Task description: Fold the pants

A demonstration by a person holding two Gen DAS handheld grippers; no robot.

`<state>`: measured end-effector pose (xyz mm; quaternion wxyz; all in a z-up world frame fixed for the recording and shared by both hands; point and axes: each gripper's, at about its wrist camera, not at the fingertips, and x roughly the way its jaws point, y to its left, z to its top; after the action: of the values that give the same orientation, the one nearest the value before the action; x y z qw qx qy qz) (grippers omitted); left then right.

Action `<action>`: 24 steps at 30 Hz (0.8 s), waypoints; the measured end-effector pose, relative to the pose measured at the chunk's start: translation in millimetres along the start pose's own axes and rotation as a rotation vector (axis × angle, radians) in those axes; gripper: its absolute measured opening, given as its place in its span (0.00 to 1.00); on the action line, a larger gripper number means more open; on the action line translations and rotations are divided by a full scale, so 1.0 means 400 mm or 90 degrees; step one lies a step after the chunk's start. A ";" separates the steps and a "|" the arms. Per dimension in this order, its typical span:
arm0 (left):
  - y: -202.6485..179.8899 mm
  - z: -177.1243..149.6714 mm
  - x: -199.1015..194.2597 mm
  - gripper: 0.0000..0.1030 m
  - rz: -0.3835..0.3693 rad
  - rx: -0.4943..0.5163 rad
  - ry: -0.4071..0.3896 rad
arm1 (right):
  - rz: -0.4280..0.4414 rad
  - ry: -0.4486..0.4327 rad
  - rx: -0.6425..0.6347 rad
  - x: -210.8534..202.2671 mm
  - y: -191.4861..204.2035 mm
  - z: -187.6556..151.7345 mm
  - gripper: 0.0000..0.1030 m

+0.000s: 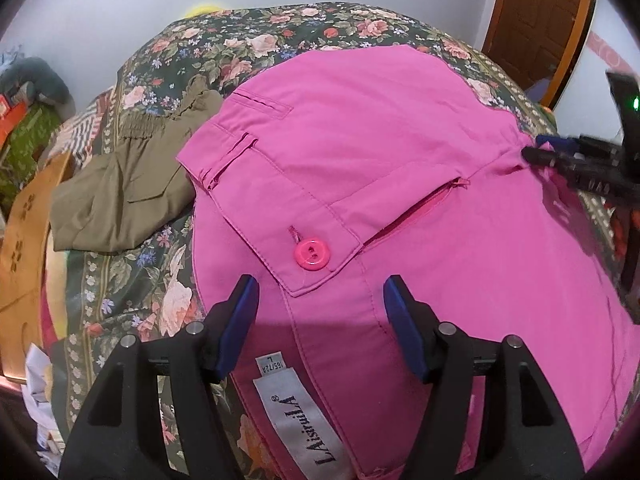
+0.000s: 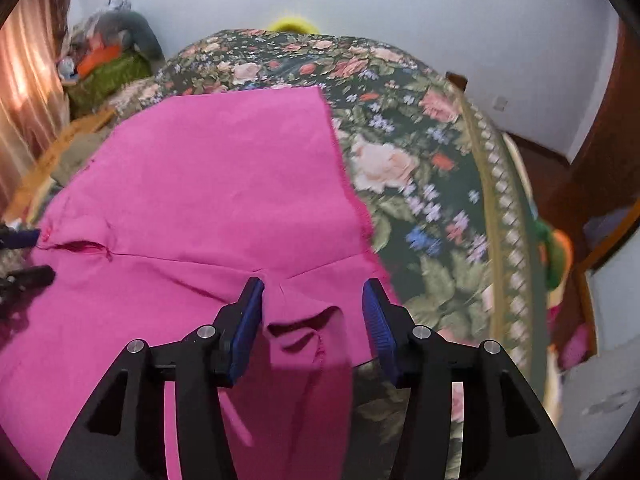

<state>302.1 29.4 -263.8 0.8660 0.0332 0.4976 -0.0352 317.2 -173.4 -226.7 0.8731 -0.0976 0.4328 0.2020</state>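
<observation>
Bright pink pants [image 1: 400,152] lie spread on a floral bedspread [image 1: 248,40]. In the left wrist view I see the waistband with a pink button [image 1: 311,256], the fly and a white label [image 1: 296,408]. My left gripper [image 1: 320,300] is open, its jaws either side of the waistband edge. My right gripper [image 2: 314,300] is open over a puckered fold at the crotch of the pants [image 2: 208,168]. It shows at the right edge of the left wrist view [image 1: 536,152], its tips at the pink cloth. The left gripper shows at the left edge of the right wrist view [image 2: 24,256].
Folded olive-green pants [image 1: 132,184] lie on the bed left of the pink pants. A brown board [image 1: 24,232] and clutter stand at the left. A wooden door [image 1: 536,16] is at the back right. The bed's right edge [image 2: 500,208] drops to the floor.
</observation>
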 end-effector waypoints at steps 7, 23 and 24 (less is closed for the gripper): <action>-0.003 -0.002 0.003 0.63 0.007 0.005 0.002 | 0.017 -0.062 0.042 -0.137 -0.009 0.018 0.45; 0.078 0.026 -0.007 0.64 0.108 -0.006 -0.022 | 0.088 -0.018 0.049 -0.015 0.028 -0.006 0.39; 0.085 0.025 -0.004 0.64 0.105 -0.013 -0.024 | 0.079 -0.014 0.060 0.001 0.009 -0.002 0.39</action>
<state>312.9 62.5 -256.5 0.8755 0.0649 0.4770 0.0408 315.2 -170.3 -227.4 0.8673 -0.0272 0.4374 0.2359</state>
